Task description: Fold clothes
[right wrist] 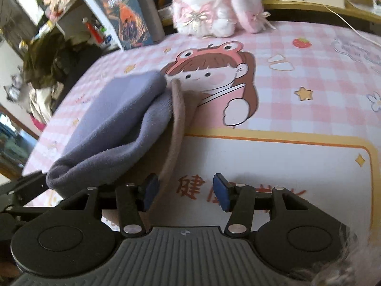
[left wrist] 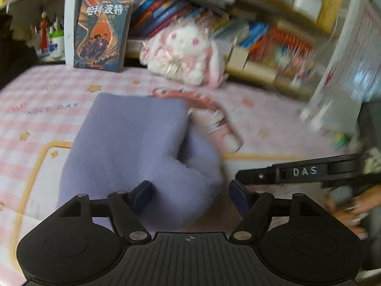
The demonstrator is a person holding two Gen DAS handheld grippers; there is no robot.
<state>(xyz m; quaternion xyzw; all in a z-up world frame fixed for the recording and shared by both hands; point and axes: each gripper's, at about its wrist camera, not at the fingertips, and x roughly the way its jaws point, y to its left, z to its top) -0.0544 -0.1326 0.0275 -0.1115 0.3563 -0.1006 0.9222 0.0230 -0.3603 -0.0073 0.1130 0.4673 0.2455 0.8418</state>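
Left wrist: jaws wide, above purple garment [left wrist: 133, 147].

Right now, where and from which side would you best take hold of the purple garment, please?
Probably the rolled, unfolded end of the purple garment nearest the grippers. It bulges up off the pink checked sheet, while the far part lies flat. Come from the near side, with the open left gripper low.

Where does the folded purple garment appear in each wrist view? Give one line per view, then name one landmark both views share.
Left wrist view: the purple garment lies centre-left, just beyond the open left gripper.
Right wrist view: the garment lies left of centre, on the pink checked cover.
Shared landmark: the white plush rabbit behind it.
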